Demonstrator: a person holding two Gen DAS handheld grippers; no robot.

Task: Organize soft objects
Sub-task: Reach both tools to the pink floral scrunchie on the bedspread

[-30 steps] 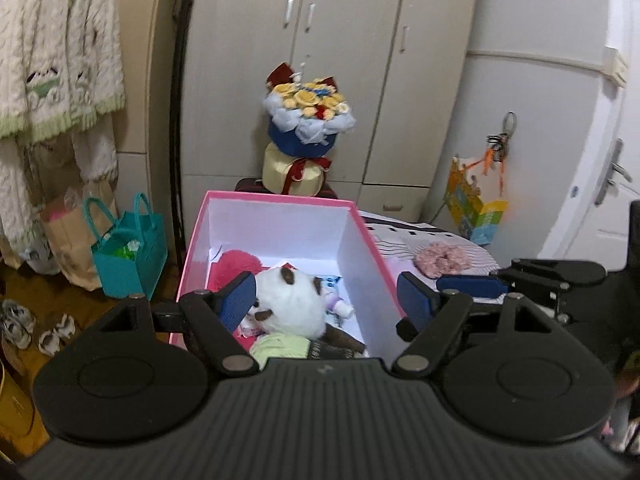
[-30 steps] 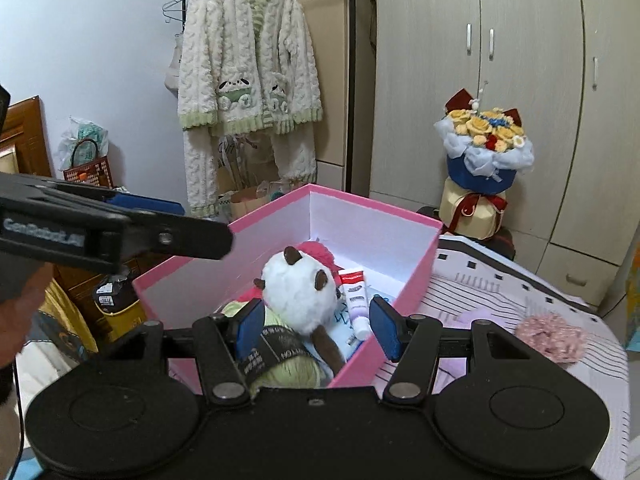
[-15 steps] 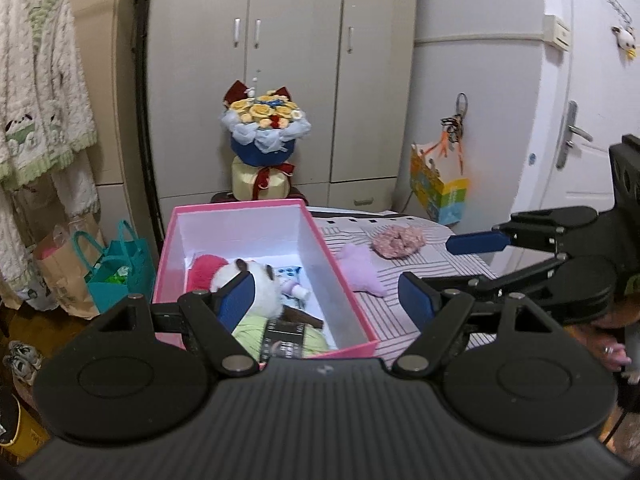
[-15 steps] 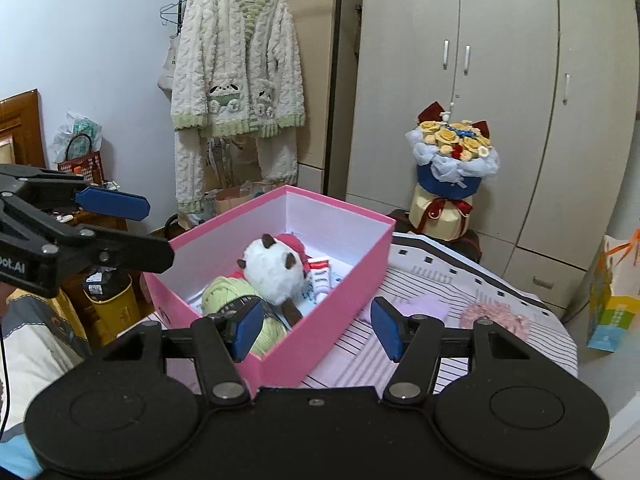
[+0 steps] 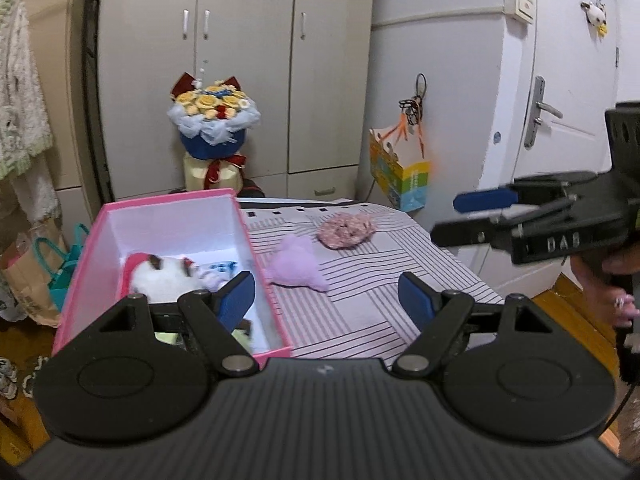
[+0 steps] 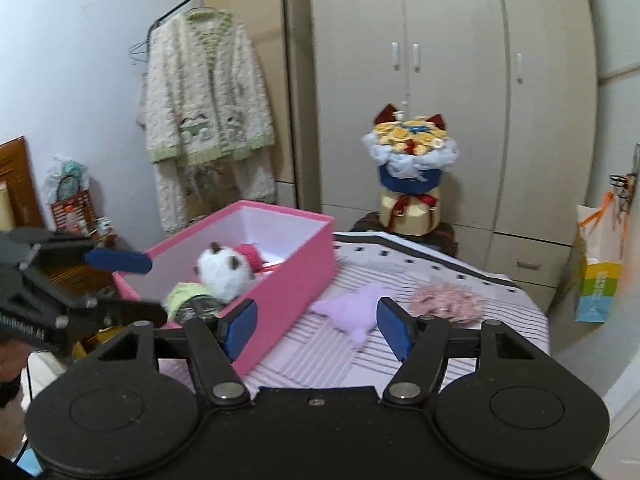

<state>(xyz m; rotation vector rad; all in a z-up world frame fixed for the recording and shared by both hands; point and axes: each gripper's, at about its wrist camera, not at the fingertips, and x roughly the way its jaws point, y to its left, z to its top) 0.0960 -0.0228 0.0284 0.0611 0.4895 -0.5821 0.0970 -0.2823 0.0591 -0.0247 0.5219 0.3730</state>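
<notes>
Both pairs of jaws stand wide apart with nothing between them: the left gripper (image 5: 327, 295) fills the bottom of its own view, and the right gripper (image 6: 313, 325) does the same in its view. Going left to right in the left wrist view, a teal bag (image 5: 64, 262) sits at the left edge on the floor, and just right of it the pink box (image 5: 262, 276) lies lower left of centre on the striped cloth (image 5: 360, 300). Inside the box a white plush toy (image 5: 162, 276) rests against a red soft item (image 5: 130, 264). Just outside the box's right wall lies a purple plush (image 5: 298, 266), close to the wall but whether it touches cannot be told. Up and to the right of it, near the frame's centre, sits a pink scrunchie (image 5: 347, 227). Behind the box, at upper centre-left, a flower bouquet (image 5: 214, 120) stands before the wardrobe (image 5: 240, 60). A colourful paper bag (image 5: 400, 176) hangs right of centre, and the right gripper's blue pad (image 5: 486, 201) reaches in from the right edge. In the right wrist view, the left gripper enters at the far left beside the box, a knitted cardigan (image 6: 208, 92) hangs at upper left, and a green yarn ball (image 6: 186, 298) lies in the box's near end, touching the white plush toy.
</notes>
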